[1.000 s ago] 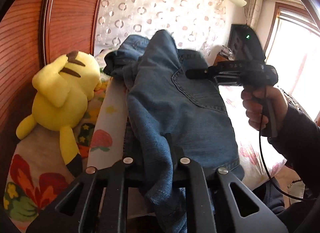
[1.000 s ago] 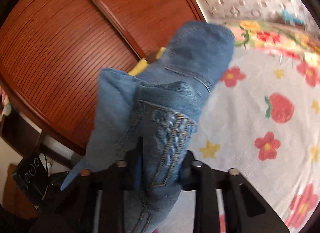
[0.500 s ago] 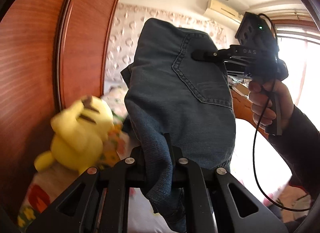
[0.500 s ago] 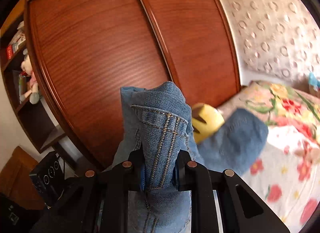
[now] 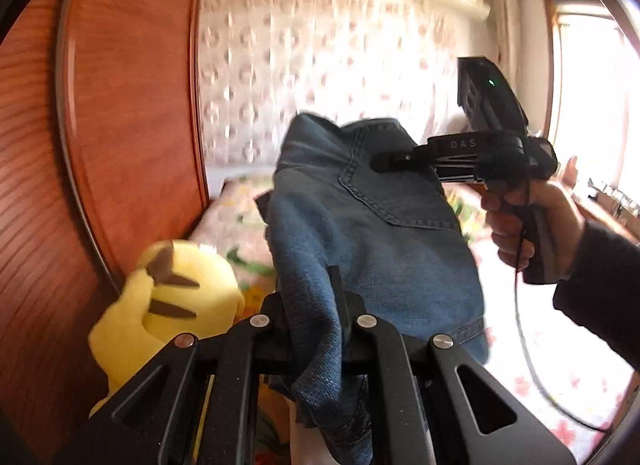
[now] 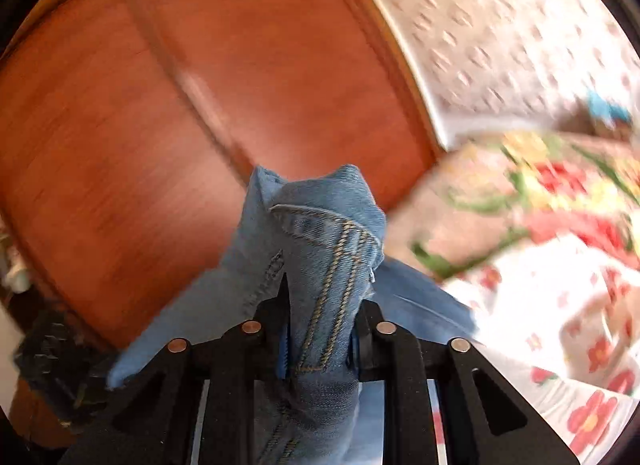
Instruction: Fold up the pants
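Note:
The blue denim pants (image 5: 384, 241) hang in the air between both grippers, back pocket facing the left wrist camera. My left gripper (image 5: 316, 301) is shut on a bunched fold of the denim. My right gripper (image 6: 320, 297) is shut on the waistband part of the pants (image 6: 324, 265), where yellow stitching shows. In the left wrist view the right gripper (image 5: 380, 161) reaches in from the right and pinches the pants near the pocket's top edge. The lower part of the pants is hidden below the grippers.
A yellow plush toy (image 5: 168, 305) sits at lower left against the wooden wardrobe (image 5: 120, 145). The floral bedsheet (image 6: 560, 297) lies below and to the right. A patterned curtain (image 5: 320, 77) and a bright window (image 5: 592, 97) are behind.
Both grippers have swung with the pants still held; the views are blurred by motion. The pants sit lower against the curtain than half a second ago, and the bed shows again in the right wrist view.

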Demonstrator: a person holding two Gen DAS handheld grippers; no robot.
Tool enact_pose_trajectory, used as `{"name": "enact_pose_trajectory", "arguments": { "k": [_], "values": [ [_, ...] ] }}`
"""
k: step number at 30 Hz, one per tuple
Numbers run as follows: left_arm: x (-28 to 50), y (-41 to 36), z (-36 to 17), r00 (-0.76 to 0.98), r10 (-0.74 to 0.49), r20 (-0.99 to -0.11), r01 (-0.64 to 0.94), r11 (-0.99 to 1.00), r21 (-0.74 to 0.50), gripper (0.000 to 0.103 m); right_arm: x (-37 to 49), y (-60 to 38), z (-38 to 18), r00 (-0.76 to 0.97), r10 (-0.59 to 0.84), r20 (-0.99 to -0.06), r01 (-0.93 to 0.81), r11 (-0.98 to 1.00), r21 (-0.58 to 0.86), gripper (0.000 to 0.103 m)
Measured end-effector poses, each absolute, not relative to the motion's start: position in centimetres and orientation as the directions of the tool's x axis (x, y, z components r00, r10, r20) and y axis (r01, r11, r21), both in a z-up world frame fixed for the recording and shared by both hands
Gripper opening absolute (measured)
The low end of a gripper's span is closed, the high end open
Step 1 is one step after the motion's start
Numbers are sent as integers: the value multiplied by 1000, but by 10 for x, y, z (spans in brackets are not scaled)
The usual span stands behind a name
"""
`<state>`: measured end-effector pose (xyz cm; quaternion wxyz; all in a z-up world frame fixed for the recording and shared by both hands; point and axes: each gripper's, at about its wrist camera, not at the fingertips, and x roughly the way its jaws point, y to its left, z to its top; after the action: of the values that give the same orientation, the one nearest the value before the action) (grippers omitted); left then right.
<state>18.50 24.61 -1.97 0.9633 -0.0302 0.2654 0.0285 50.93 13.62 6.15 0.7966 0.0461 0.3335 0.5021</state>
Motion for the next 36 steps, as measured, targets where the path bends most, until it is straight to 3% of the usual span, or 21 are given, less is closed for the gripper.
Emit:
{"name": "enact_pose_trajectory", "arguments": {
  "k": [3,5,8,12,14,17,22,29,36],
  "values": [
    [210,254,-48,807,45,-589,-94,994,-53,12,540,151,20,298,723,-623,-714,602,357,39],
    [216,255,-56,796,49,-603,-99,994,-51,13,548,148,11,312,721,-619,-692,619,373,51],
    [217,256,-62,791,59,-610,-109,993,-46,14,544,144,21,393,711,-583,-686,649,328,59],
    [217,258,-64,785,41,-618,-117,990,-84,15,512,145,33,515,650,-559,-689,702,182,59],
    [217,255,-65,782,45,-621,-123,989,-83,16,501,157,25,509,623,-594,-688,709,153,58],
    [219,256,-64,782,43,-621,-135,986,-102,28,492,168,14,533,566,-630,-668,738,98,58],
    [205,257,-54,791,70,-608,-170,980,-108,48,465,137,41,538,608,-584,-672,728,139,58],
    [173,232,-27,827,117,-550,-163,986,-36,50,380,72,46,584,621,-523,-678,727,105,58],
    [149,198,3,871,122,-476,-137,991,2,63,285,11,64,617,620,-484,-663,741,103,58]
  ]
}}
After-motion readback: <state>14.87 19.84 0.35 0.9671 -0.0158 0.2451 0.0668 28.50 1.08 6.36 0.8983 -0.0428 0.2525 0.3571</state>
